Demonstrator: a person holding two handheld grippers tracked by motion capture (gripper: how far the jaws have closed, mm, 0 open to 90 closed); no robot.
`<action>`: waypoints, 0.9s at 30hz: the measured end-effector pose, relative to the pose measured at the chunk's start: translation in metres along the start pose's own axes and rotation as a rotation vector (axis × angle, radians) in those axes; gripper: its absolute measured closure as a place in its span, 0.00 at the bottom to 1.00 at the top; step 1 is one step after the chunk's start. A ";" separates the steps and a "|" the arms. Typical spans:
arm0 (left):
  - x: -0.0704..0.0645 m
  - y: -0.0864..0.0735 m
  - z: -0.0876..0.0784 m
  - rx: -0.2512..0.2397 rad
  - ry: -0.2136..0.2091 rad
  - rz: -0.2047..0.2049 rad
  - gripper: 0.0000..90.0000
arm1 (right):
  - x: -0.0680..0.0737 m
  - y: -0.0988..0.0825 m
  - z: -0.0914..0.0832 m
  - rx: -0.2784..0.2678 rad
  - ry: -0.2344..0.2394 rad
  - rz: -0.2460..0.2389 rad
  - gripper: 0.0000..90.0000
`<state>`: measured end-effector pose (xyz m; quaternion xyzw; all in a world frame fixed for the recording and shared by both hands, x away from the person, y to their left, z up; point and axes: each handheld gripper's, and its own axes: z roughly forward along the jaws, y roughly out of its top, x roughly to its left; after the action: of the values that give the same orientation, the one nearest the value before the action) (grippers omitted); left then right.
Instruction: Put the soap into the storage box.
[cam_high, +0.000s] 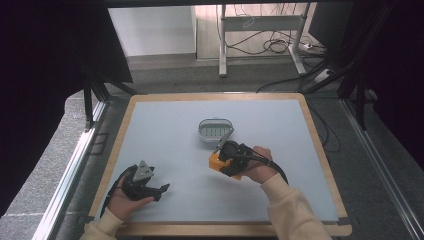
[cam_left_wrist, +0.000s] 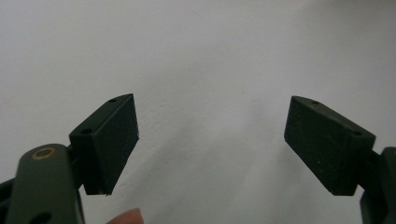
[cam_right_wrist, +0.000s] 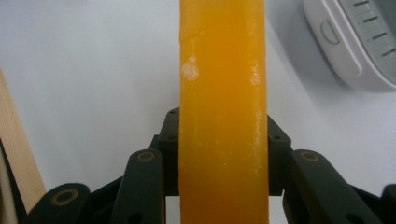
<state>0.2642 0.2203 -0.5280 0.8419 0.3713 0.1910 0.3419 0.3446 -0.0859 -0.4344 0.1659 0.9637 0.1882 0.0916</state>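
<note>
— What is held in the right gripper (cam_high: 225, 162)?

— An orange block (cam_right_wrist: 223, 116) is clamped between its two black jaws. In the right gripper view the block is seen standing up between them, pressed from both sides, with a few pale scuffs on its face. From the high view the same block (cam_high: 218, 161) is seen at the gripper's front end, a little right of the middle of the table.

— And what is seen beside it?

— A small grey tray (cam_high: 215, 129) with rounded corners and rows of short slots is set on the light blue mat (cam_high: 165, 130), just beyond the block. A thin grey part is seen between the tray and the gripper; whether it touches either cannot be told. In the right gripper view the tray's pale rim (cam_right_wrist: 345, 51) is seen at the upper right, apart from the block.

— How is the left gripper (cam_high: 159, 190) held?

— It is gripped by the left hand (cam_high: 127, 197) near the front left edge of the mat, well apart from the block and the tray. Its jaws are spread wide, as shown in the left gripper view (cam_left_wrist: 212, 149), and nothing is caught between them. A fingertip (cam_left_wrist: 126, 217) is seen at the bottom edge there.

— And the table?

— A wooden border (cam_high: 320, 145) is seen round the mat.
</note>
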 end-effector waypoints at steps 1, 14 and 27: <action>0.000 0.000 0.000 0.001 0.000 0.001 0.20 | -0.002 0.002 -0.001 -0.008 -0.008 0.002 0.68; 0.000 0.000 -0.001 -0.001 -0.002 0.002 0.20 | -0.013 0.012 -0.005 -0.027 -0.018 0.012 0.68; 0.000 0.000 0.000 0.000 -0.003 0.000 0.20 | -0.022 0.021 -0.006 -0.035 -0.042 0.003 0.68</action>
<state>0.2636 0.2202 -0.5279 0.8421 0.3709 0.1898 0.3424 0.3697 -0.0773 -0.4177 0.1695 0.9578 0.2019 0.1143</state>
